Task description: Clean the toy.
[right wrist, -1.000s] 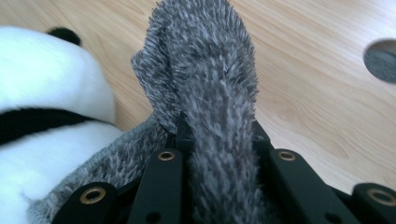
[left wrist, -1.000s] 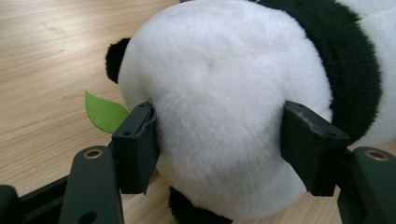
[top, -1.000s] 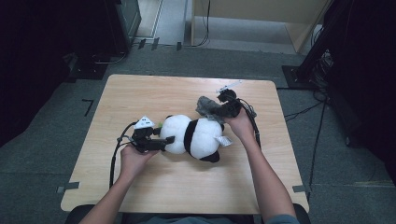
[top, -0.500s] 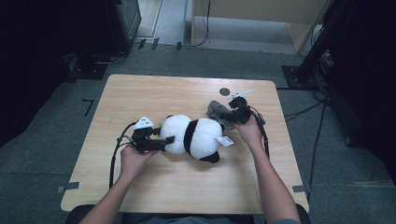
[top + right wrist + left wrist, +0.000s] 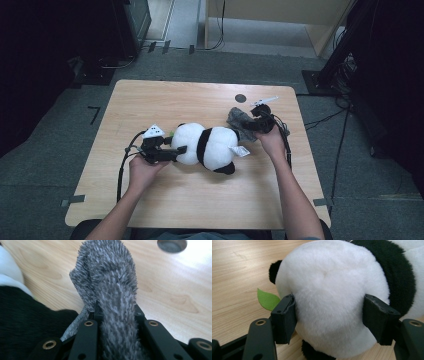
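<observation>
A black-and-white plush panda (image 5: 207,145) lies on its side in the middle of the wooden table (image 5: 190,100), head to the left. My left gripper (image 5: 175,150) is shut on the panda's white head (image 5: 329,290), with one pad (image 5: 284,317) pressing into the fur on each side. A green felt leaf (image 5: 267,300) pokes out beside the head. To the right of the panda's rear, my right gripper (image 5: 248,127) is shut on a grey fuzzy cloth (image 5: 237,117). In the right gripper view the grey cloth (image 5: 110,282) bulges up out of the closed right gripper (image 5: 116,312).
A round cable hole (image 5: 240,98) sits in the tabletop just behind the grey cloth. A white tag (image 5: 241,151) hangs off the panda's rear. Dark equipment and cables stand on the floor around the table.
My right gripper has moved to the right and slightly nearer the person, taking the grey cloth with it away from the panda. The left gripper and the panda have stayed put.
</observation>
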Tool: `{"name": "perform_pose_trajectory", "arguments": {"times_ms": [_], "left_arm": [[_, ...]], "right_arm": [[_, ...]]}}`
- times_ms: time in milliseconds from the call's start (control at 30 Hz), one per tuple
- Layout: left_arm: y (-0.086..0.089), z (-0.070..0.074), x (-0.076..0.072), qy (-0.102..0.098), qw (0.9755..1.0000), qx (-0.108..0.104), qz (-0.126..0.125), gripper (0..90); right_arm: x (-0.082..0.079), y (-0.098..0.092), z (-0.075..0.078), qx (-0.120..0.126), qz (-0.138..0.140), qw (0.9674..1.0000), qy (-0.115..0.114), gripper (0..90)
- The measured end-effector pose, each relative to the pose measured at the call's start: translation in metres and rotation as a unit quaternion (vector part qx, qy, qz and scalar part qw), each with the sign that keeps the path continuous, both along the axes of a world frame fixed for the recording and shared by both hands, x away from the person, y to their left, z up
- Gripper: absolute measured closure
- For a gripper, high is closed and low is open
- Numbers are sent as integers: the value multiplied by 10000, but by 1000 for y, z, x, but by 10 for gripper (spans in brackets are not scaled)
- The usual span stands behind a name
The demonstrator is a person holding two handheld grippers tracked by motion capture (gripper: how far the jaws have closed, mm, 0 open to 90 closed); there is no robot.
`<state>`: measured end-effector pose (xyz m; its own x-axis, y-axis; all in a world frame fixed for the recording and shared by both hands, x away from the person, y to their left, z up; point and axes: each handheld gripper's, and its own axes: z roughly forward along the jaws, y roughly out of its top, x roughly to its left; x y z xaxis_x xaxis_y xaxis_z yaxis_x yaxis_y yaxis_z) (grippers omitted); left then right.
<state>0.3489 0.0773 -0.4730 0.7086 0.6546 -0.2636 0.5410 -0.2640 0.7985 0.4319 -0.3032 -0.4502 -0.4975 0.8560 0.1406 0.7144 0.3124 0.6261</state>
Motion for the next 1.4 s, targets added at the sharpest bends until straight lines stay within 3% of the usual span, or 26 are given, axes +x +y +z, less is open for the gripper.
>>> {"name": "perform_pose_trajectory", "arguments": {"times_ms": [167,400,633,800,933,1133,1400], "left_arm": [[0,0,0,-11,10000,-17,2,296],[1,0,0,-26,10000,-40,-5,280],[1,1,0,-2,10000,-67,-24,242],[2,5,0,-35,9999,-152,-46,186],[1,5,0,23,9996,-222,-196,134],[-3,1,-1,-51,9998,-118,-152,105],[-1,-1,-1,-89,9997,-140,-157,250]], "right_arm": [[-5,4,20,113,70,9996,-244,752],[-11,20,53,-3,238,9988,-440,753],[-21,49,89,56,598,9954,-748,753],[-26,73,106,112,866,9930,-800,753],[-30,91,113,173,1028,9912,-820,753],[-38,120,119,316,1385,9862,-852,753],[-42,153,107,450,1676,9823,-705,753]]}}
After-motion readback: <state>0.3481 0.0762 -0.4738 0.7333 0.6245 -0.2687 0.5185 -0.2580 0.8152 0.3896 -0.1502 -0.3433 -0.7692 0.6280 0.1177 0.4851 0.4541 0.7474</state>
